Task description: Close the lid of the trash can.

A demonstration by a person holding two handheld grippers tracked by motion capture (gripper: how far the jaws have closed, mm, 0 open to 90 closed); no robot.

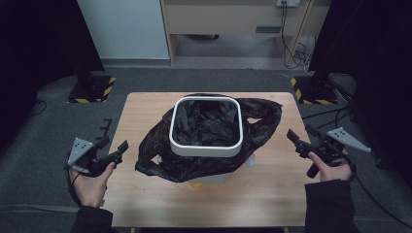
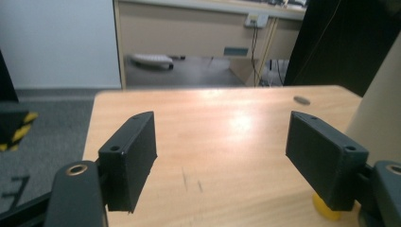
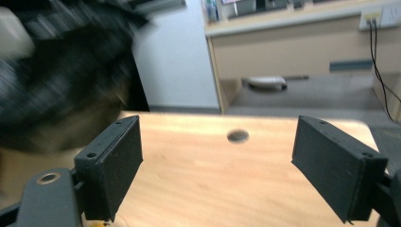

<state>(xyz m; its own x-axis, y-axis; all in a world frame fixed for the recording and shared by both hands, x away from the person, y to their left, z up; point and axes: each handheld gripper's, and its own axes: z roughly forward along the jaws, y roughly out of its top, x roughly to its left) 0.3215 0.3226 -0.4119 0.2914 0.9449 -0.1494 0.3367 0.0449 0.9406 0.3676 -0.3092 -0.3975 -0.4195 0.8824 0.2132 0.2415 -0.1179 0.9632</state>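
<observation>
Where the wooden table (image 1: pixel 145 194) has its middle, I see a small white bin (image 1: pixel 206 148) with a rounded square rim, standing upright. A black bin bag (image 1: pixel 160 155) lines it; the bag's mouth is folded out over the rim and hangs crumpled down the sides, spreading onto the tabletop toward the left and the far right. Something yellow (image 1: pixel 197 185) peeks from under the bag at the bin's near side; I cannot tell what it is.

My left gripper (image 1: pixel 116 150) hangs near the table's left edge, apart from the bag, jaws spread wide with nothing between them. My right gripper (image 1: pixel 295 141) sits beyond the table's right edge, well apart from the bin, jaws also wide and empty in the right gripper view, with the bag blurred at that view's left.
</observation>
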